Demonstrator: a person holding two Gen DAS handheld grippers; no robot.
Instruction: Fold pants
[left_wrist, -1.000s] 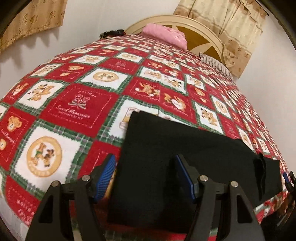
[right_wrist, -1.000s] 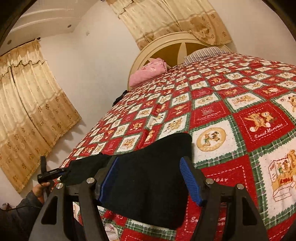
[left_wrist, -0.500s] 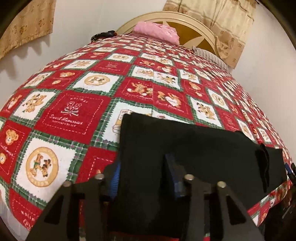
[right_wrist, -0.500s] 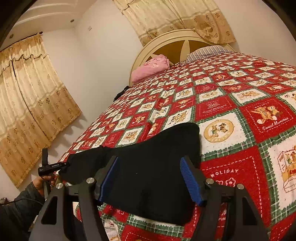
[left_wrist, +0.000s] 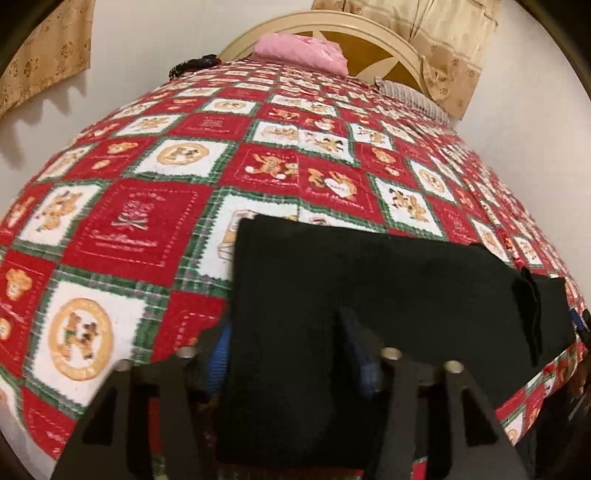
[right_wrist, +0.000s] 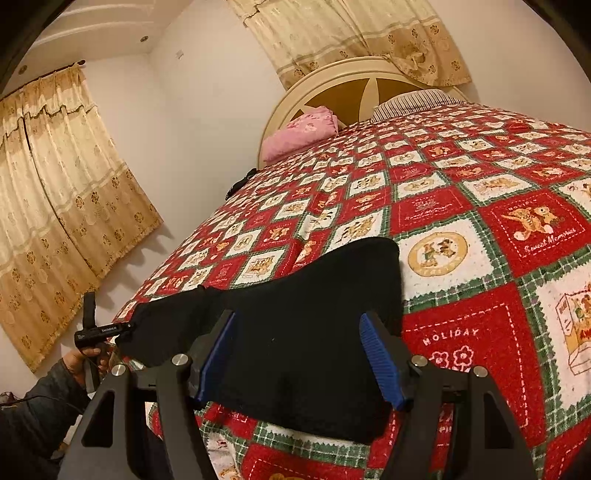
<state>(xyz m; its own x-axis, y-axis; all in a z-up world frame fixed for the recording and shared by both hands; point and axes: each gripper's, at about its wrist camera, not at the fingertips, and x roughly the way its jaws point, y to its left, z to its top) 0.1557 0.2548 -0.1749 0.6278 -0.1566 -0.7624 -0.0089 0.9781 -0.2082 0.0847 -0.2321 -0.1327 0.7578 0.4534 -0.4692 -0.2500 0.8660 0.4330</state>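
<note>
Black pants (left_wrist: 369, 277) lie folded into a long strip across the near edge of the bed. In the left wrist view my left gripper (left_wrist: 288, 347) is shut on one end of the strip, and the cloth between its blue pads (left_wrist: 221, 350) hides most of the right one. In the right wrist view the pants (right_wrist: 295, 314) stretch away to the left. My right gripper (right_wrist: 299, 354) hangs open over their other end, its pads wide apart and not pressing the cloth. At the far left, a hand (right_wrist: 77, 365) holds the left gripper (right_wrist: 127, 326) at the pants' tip.
The bed is covered by a red, white and green patchwork quilt (left_wrist: 147, 221) with bear pictures. A pink pillow (left_wrist: 303, 51) and a striped pillow (right_wrist: 413, 99) lie by the cream headboard (right_wrist: 332, 88). A small dark object (left_wrist: 192, 66) sits at the bed's far left edge. Beige curtains (right_wrist: 55, 203) hang on the walls.
The left jaws have closed from wide apart onto the end of the pants, with the cloth gathered between them. The right gripper has stayed open over the other end.
</note>
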